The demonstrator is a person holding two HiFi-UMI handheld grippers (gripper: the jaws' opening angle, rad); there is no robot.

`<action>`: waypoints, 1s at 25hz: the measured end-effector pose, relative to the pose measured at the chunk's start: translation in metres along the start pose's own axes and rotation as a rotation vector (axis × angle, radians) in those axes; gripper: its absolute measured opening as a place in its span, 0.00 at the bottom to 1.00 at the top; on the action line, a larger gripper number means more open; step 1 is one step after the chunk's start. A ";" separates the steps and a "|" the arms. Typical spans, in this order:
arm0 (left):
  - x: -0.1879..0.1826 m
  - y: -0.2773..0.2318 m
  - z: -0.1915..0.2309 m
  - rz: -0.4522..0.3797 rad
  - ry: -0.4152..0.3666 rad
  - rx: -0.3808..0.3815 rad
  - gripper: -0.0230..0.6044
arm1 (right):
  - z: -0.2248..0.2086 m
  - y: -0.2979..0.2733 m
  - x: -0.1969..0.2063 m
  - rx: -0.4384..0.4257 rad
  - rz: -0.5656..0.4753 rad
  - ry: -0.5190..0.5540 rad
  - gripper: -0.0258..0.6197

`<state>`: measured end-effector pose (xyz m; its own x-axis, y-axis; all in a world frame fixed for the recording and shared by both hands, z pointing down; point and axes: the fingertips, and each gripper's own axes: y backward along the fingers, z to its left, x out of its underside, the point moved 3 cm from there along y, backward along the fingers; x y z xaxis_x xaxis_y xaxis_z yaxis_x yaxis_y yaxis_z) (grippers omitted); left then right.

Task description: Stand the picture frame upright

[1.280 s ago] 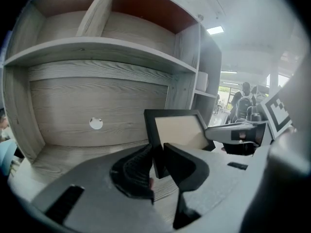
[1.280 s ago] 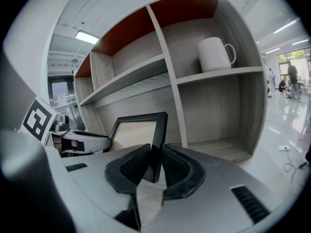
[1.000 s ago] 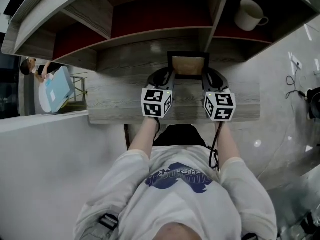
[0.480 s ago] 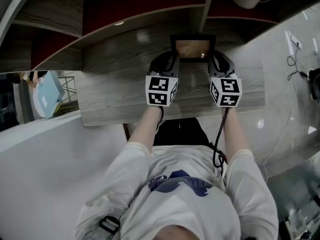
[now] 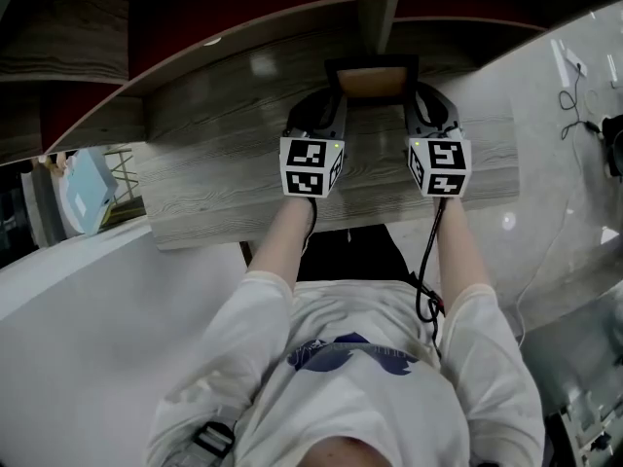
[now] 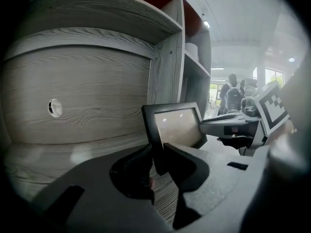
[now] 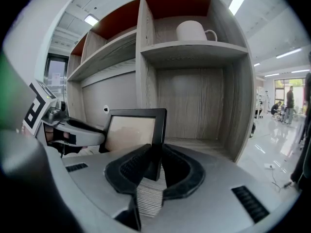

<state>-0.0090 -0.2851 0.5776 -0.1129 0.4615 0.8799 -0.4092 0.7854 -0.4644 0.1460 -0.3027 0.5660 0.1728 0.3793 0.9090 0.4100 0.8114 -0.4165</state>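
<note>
The black picture frame (image 5: 372,81) with a tan inside stands upright over the wooden desk, just before the shelf unit. My left gripper (image 5: 334,97) is shut on the frame's left edge, and my right gripper (image 5: 413,95) is shut on its right edge. In the left gripper view, the frame (image 6: 177,126) rises from between the jaws of the left gripper (image 6: 158,160), with the right gripper (image 6: 232,128) beyond it. The right gripper view shows the frame (image 7: 131,132) pinched at its side bar by the right gripper (image 7: 154,165). Whether the bottom edge touches the desk is hidden.
The shelf unit's upright divider (image 5: 389,8) stands right behind the frame. A white mug (image 7: 194,31) sits on the shelf above at the right. The back panel has a round cable hole (image 6: 55,108). The desk's bare top (image 5: 214,183) stretches left. People stand far off.
Both grippers have carried the frame down and farther in toward the shelf unit's back. The grip on both edges is unchanged.
</note>
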 end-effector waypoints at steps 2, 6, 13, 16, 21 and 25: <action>0.002 -0.002 0.001 0.005 -0.001 0.000 0.16 | 0.000 -0.001 0.002 -0.001 0.005 0.003 0.14; 0.008 -0.005 0.001 0.026 -0.009 0.006 0.16 | 0.001 -0.002 0.012 0.004 0.023 0.004 0.15; 0.017 -0.015 0.004 0.054 -0.003 0.001 0.16 | 0.002 -0.008 0.023 0.029 0.046 0.019 0.15; 0.020 -0.020 0.003 0.061 -0.005 0.001 0.16 | -0.001 -0.009 0.028 0.042 0.054 0.012 0.15; 0.020 -0.027 0.006 0.068 -0.002 -0.003 0.16 | -0.002 -0.013 0.031 0.041 0.064 0.018 0.15; 0.022 -0.028 0.007 0.072 -0.004 -0.004 0.15 | -0.003 -0.014 0.033 0.044 0.068 0.018 0.14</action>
<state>-0.0060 -0.3000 0.6106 -0.1451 0.5149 0.8449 -0.3966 0.7520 -0.5265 0.1485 -0.3026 0.6013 0.2148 0.4264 0.8787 0.3569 0.8032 -0.4770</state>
